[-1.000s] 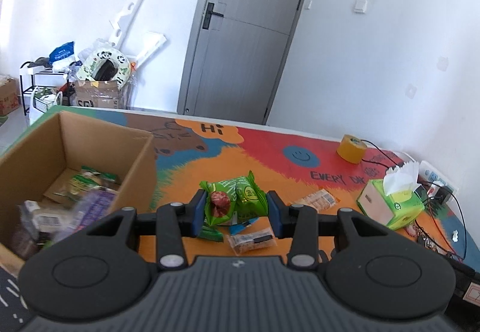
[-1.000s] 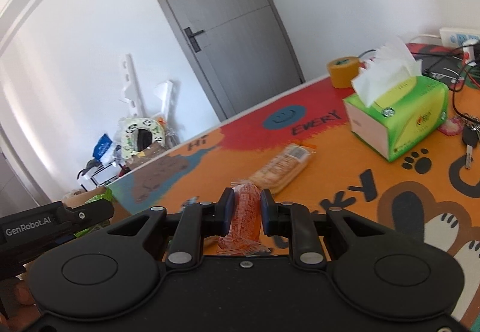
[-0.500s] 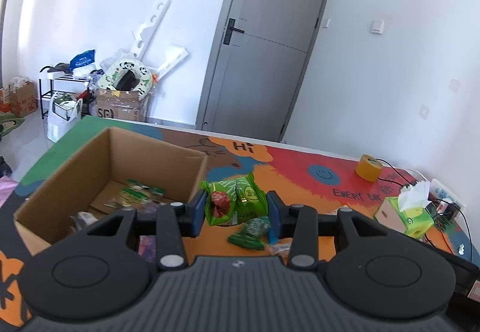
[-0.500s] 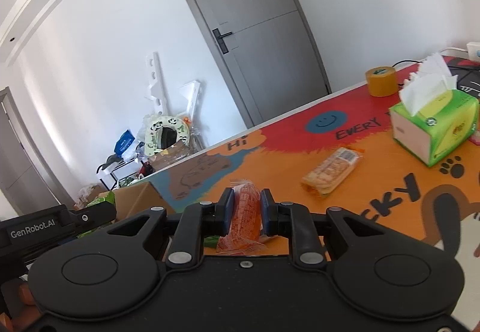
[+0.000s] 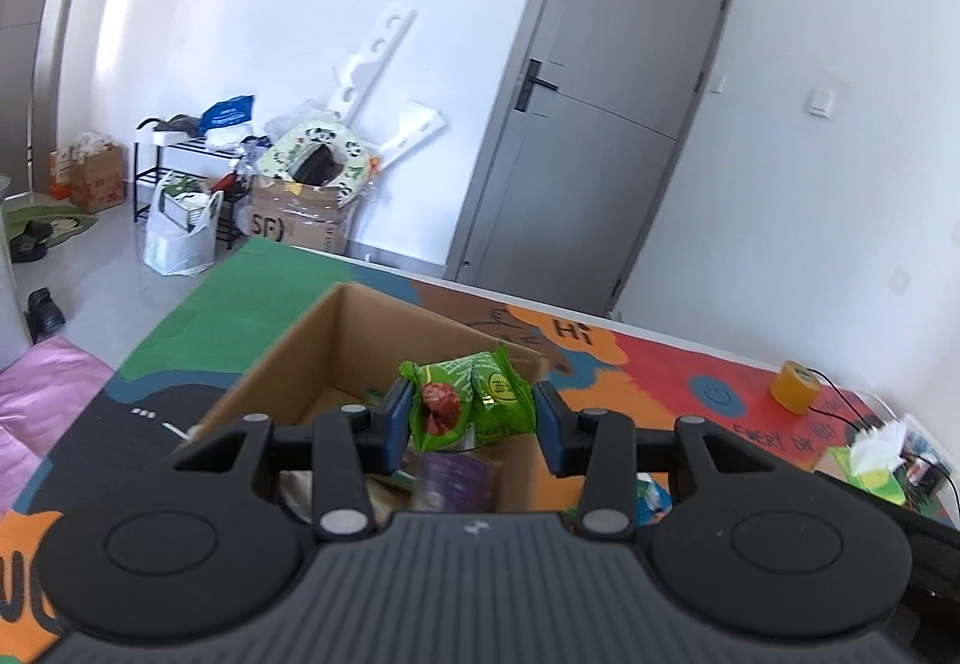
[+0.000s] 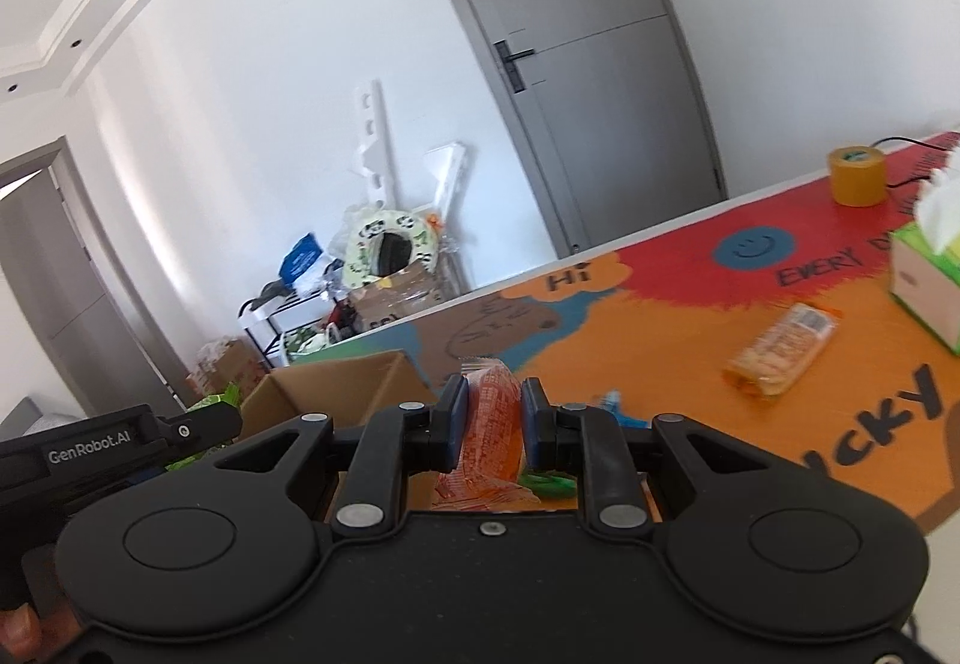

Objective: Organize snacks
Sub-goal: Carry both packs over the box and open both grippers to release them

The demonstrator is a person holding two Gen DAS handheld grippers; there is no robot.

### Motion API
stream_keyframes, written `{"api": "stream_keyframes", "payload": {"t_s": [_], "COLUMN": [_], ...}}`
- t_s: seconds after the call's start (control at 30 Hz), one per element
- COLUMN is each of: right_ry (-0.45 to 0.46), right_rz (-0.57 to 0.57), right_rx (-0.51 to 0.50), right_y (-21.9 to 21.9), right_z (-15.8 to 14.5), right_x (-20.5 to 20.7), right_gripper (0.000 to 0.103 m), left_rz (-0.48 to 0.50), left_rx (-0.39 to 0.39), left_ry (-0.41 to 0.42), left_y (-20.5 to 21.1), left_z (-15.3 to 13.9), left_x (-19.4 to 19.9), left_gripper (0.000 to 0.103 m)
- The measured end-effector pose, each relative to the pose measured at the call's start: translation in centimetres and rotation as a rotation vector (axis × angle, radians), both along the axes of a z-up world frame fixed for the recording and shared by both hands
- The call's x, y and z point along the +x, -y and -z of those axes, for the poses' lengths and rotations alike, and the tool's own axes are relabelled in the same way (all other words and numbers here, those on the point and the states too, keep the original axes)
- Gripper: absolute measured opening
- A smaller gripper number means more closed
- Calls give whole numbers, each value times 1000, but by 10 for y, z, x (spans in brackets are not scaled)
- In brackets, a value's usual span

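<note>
Left wrist: jaws clamp green snack packet (image 5: 471, 400); right's clamp orange packet (image 6: 491, 427).

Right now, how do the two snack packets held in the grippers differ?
The green packet is wide and puffy, in the left gripper above the cardboard box. The orange packet is narrow, squeezed in the right gripper beside that box. Both are clamped and off the table.

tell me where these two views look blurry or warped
Left wrist view: fisheye bends the door and walls; green snack packet sharp, cardboard box rim slightly soft. Right wrist view: motion blur smears the cracker packet and tissue box; orange snack packet in the jaws stays sharp.
</note>
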State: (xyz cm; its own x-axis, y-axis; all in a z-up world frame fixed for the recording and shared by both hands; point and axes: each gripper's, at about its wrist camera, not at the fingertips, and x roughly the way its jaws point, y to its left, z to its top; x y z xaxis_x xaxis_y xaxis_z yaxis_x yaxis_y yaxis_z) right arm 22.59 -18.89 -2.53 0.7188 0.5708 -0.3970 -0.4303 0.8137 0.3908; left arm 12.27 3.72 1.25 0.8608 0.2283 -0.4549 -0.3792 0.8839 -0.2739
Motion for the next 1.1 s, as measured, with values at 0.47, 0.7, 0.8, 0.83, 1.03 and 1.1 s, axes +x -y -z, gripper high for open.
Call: {"api": "stream_keyframes", "payload": {"t_s": [0.47,0.7,0.8,0.83,1.03,1.1], "right_ry": [6,-2,-2,-5,-18,-41], "right_rz": [-84,-121,-136,-140,-159,-162], "right_rx": [-36,-49,-52,-52,-56,-70], "right_y": [-63,-88,-99,-102,-114,-118], "right_z": [-11,-18,-21,-22,-20,-19], "right_x": [11,23,27,28,33,36], "right_gripper": [20,20,20,20,21,32], "left_rz": [-52,-63,-49,-42,-40,-45], "left_rx": [-74,-112,-121,-127,-124,-125], "left_ry": [-50,-45,-51,-54,-57,-59], "left_y": [-58,-80,-83,-84,-92,-93], "left_z": [13,10,9,9,5,5], "left_x": [11,15,16,18,22,21], "left_gripper": [45,54,56,58,60,62]}}
